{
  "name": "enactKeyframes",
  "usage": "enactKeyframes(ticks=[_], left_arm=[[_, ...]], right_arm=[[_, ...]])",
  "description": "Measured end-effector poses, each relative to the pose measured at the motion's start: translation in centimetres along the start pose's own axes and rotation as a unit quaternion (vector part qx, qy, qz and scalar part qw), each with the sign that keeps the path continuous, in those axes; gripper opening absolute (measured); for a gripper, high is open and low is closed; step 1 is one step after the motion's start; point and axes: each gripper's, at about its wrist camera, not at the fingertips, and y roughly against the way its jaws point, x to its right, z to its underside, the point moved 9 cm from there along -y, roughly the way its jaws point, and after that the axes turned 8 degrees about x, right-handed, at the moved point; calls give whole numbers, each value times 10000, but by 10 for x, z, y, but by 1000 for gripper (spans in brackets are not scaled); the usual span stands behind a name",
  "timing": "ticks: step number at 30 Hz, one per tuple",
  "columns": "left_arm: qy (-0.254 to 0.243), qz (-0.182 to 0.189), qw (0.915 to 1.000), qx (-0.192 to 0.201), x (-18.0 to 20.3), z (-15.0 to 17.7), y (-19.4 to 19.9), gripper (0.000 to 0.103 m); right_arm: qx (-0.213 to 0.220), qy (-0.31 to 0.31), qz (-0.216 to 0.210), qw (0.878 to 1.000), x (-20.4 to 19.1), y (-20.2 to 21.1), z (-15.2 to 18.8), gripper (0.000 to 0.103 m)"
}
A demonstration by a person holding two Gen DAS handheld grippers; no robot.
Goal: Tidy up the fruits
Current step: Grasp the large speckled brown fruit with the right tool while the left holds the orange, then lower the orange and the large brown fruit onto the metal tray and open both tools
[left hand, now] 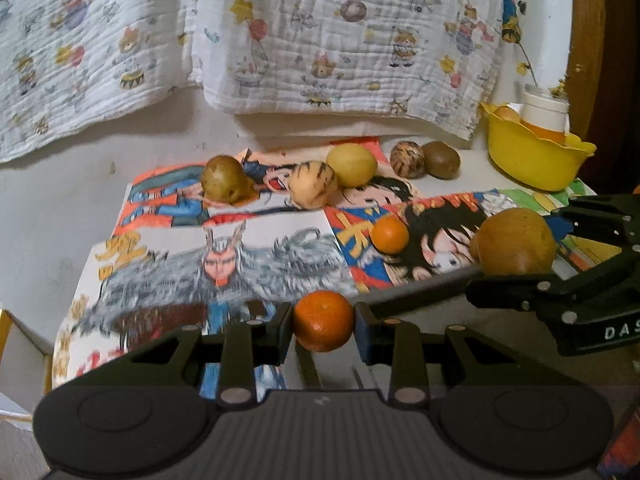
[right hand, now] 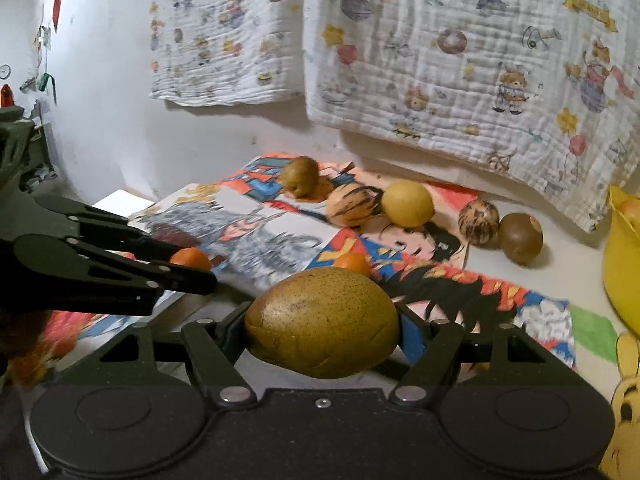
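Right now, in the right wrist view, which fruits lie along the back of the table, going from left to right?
Small brown pear → striped melon → yellow lemon → striped round fruit → brown kiwi. At the far right edge is the yellow bowl.

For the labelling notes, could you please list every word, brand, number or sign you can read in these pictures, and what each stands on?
"DAS": white letters on the body of the right gripper, cut off by the edge of the left wrist view.
Large yellow characters on the comic posters: too blurred to read.
Yellow banner print on the hanging cloth: too blurred to read.
No other text is legible.
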Motion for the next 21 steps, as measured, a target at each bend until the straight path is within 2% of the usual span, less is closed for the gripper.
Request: enactKeyframes(ticks=[10,16,21], left_arm=[[-32,220,9997,44,19,28,42,36],[-61,265,9996,66,28,46,63,36],[-132,222,9995,156,35,54,78,36]], right_arm=[[-120,-6,-87,9999,-44,49,39,74],[-65,-205,17,9998,-58,67,58,74],[34,-33,207,9998,-66,75,66,74]])
